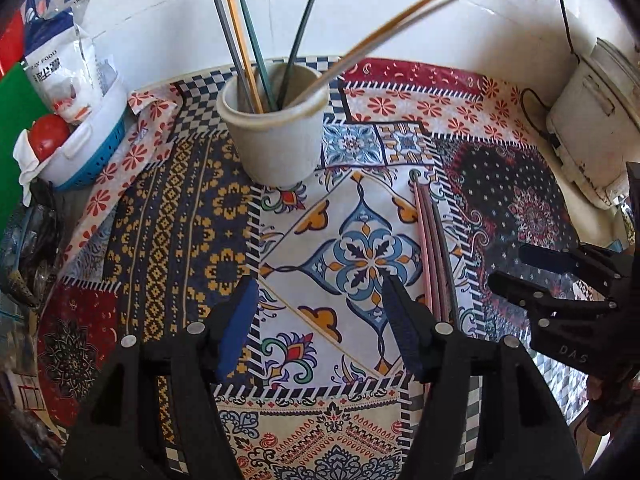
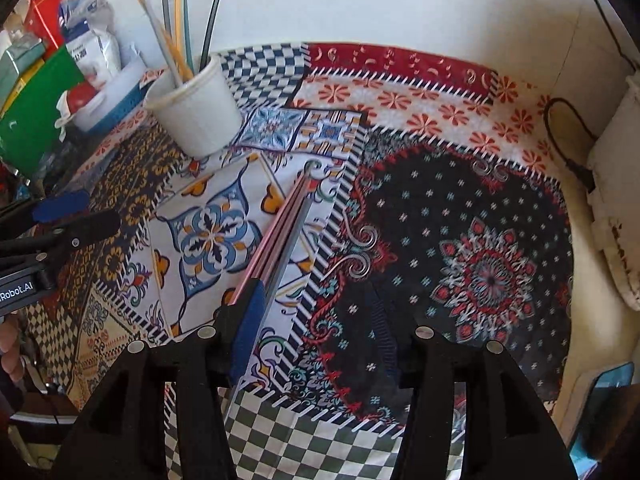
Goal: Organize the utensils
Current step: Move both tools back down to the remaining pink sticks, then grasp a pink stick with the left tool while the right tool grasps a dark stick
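basket (image 1: 86, 152): far left edge of table, white and blue, red round thing inside, white food bag (image 1: 60, 68) behind it
green board (image 1: 18, 132): far left, upright beside basket
cup (image 1: 276, 132): white, upright on patterned cloth, back centre-left, near tiled wall
chopsticks in cup (image 1: 240, 40): several, grey, orange, green, dark, white; lean out over the rim
cloth (image 1: 192, 216): patchwork print, covers table
left gripper (image 1: 320, 312): above cloth, left of loose sticks, jaws partly apart, nothing between them; blue pads showing
loose chopsticks (image 1: 430, 248): small bundle, pink and grey, flat on cloth right of centre, tips toward cup, well apart from it
right gripper (image 2: 320, 320): above cloth, jaws half apart, nothing pinched; left finger (image 2: 248, 328) just over near end of loose sticks, touching or not, cannot tell
white appliance (image 1: 596, 120): far right against wall, black cord (image 1: 560, 4) running up
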